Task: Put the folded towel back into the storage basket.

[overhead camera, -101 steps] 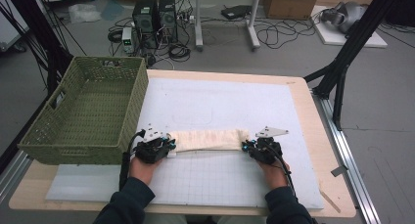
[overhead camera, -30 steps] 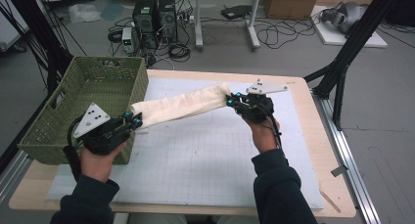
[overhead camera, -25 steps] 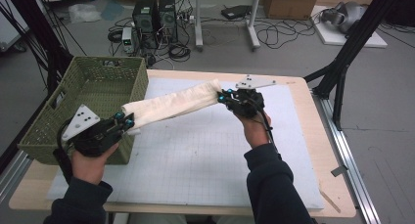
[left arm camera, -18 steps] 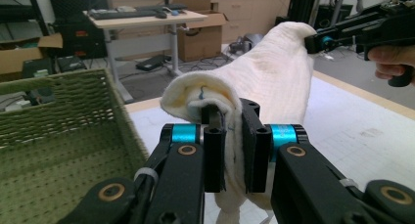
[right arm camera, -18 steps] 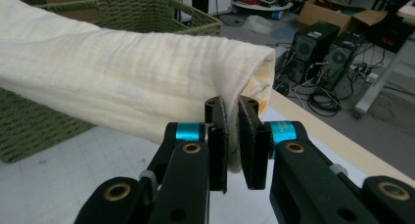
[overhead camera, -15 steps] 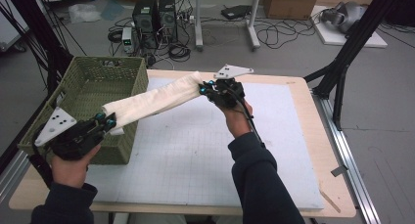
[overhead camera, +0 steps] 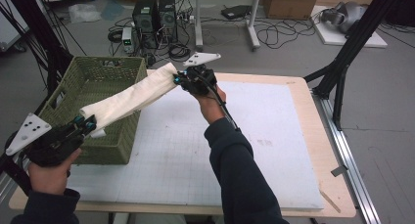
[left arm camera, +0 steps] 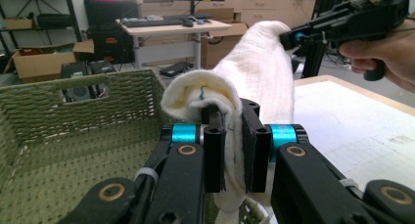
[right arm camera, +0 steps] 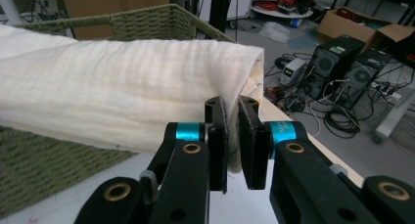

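The folded cream towel (overhead camera: 128, 98) hangs in the air as a long roll, stretched between the two claws so that it keeps its folded shape instead of sagging open. The left claw (overhead camera: 84, 124) pinches one end, its jaws pressed together on the cloth; in the left gripper view the cloth (left arm camera: 230, 111) bulges above the pads and a strip hangs down between them. The right claw (overhead camera: 178, 79) pinches the other end in the same way, with the folded edge (right arm camera: 244, 87) caught between its near-closed pads. Held from both ends and raised, the towel can travel level and clear the wall of the green wicker basket (overhead camera: 71, 84), which sits just below and beyond the left claw; most of the towel's length already lies above the basket's rim and inside. The right claw is higher and over the near corner of the white mat (overhead camera: 274, 150), beside the basket. I judge the towel is being carried over to be lowered into the basket.
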### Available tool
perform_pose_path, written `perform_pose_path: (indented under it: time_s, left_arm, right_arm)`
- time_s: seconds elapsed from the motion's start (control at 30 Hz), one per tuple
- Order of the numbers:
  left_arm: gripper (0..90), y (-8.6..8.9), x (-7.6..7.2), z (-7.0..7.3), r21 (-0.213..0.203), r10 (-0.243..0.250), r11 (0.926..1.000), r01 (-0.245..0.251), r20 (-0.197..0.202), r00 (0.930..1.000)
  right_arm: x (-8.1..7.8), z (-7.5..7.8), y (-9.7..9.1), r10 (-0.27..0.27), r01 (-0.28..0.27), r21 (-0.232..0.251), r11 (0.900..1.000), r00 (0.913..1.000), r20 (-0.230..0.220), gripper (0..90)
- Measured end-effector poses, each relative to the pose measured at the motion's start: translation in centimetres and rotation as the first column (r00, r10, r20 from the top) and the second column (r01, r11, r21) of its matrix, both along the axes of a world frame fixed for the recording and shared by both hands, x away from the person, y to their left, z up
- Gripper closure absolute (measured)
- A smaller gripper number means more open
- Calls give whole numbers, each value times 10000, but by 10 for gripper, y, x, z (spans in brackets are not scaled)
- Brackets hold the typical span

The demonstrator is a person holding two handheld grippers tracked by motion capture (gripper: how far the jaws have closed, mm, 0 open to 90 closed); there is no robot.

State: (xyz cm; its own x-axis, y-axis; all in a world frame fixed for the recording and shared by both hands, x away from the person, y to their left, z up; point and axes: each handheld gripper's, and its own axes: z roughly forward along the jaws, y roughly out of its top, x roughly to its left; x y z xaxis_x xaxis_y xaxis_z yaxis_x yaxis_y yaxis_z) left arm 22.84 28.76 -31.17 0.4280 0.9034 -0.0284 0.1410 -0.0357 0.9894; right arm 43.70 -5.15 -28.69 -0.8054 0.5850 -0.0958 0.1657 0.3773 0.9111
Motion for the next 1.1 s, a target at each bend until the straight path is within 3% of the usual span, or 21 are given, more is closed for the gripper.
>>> perform_pose_path:
  time_s: [0.3,0.6,0.7,0.87,1.1]
  left_arm:
    - [818,14,-7,-1,21,400,9992,-401,192,9990]
    - [817,31,-13,-2,3,1112,9938,-1113,457,9928]
    - [817,34,-14,-3,30,1277,9918,-1280,465,9907]
    - [817,41,-13,-5,89,1554,9877,-1559,416,9870]
    - [816,49,-11,-7,146,1852,9825,-1858,332,9821]
  right_arm:
    - [16,4,40,223,-223,-174,9996,9998,-2,838]
    - [28,11,80,503,-498,-369,9981,9986,143,838]
    - [33,12,93,614,-606,-533,9967,9980,139,838]
    - [40,12,113,669,-666,-335,9972,9977,77,838]
    - [49,6,136,717,-717,-416,9966,9974,-8,838]
